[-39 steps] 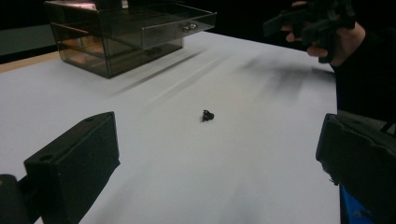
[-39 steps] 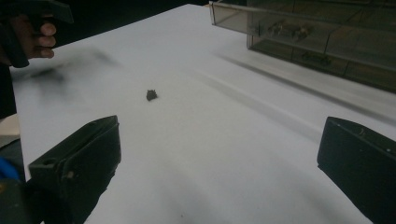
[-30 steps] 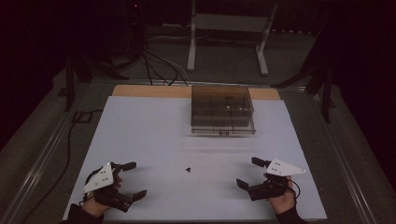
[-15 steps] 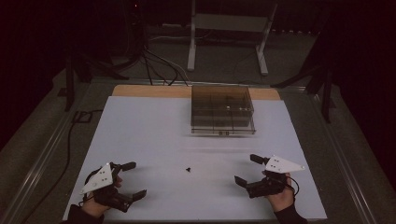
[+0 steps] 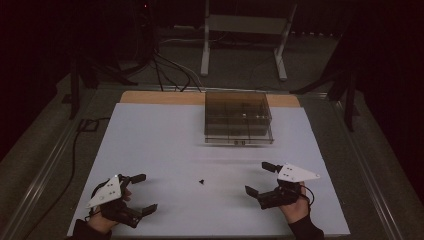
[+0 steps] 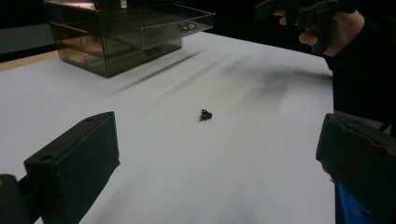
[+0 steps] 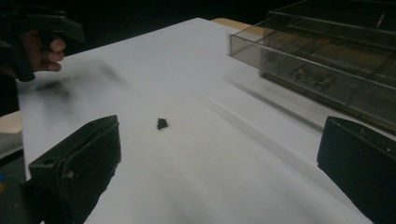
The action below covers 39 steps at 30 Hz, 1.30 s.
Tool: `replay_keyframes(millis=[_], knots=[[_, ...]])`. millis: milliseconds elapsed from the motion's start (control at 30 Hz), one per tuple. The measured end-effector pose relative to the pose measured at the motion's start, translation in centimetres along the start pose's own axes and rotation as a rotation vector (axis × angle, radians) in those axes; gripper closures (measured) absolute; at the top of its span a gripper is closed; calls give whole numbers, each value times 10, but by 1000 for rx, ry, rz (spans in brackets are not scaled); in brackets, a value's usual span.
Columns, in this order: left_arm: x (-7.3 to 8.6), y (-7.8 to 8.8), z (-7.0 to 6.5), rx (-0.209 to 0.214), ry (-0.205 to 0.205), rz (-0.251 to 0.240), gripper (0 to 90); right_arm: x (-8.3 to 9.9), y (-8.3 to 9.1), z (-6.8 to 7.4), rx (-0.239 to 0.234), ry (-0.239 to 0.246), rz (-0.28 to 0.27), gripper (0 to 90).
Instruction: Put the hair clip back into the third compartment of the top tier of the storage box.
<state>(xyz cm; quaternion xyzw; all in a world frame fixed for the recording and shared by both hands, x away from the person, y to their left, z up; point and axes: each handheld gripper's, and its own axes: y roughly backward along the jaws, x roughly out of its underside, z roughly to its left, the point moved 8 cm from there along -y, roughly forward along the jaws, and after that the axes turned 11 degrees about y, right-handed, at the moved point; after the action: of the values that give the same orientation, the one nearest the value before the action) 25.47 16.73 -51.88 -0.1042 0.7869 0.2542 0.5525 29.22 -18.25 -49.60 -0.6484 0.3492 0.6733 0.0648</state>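
Where table ends, smoky drawer box (image 5: 238, 118) (contents unclear), closed

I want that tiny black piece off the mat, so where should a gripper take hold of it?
Judging by its size, pinch the whole small black piece across its body, coming straight down: it lies alone on the flat white mat, too low for a side approach.

No text, label, brand or number can be read anywhere; the smoky clear drawer box (image 5: 238, 117) bears no legible marking, and the white table cover (image 5: 165, 145) is blank. The grey plates on the grippers carry only small dots, no characters.
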Motion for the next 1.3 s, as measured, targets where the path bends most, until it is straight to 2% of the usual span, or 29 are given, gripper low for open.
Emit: replay_keyframes(millis=[433,1300], knots=[[0,0,0,0,0,1,4,-7,-16,9,-48,18,10,0],[0,1,-1,2,3,-1,4,-17,-48,23,-109,24,21,0]])
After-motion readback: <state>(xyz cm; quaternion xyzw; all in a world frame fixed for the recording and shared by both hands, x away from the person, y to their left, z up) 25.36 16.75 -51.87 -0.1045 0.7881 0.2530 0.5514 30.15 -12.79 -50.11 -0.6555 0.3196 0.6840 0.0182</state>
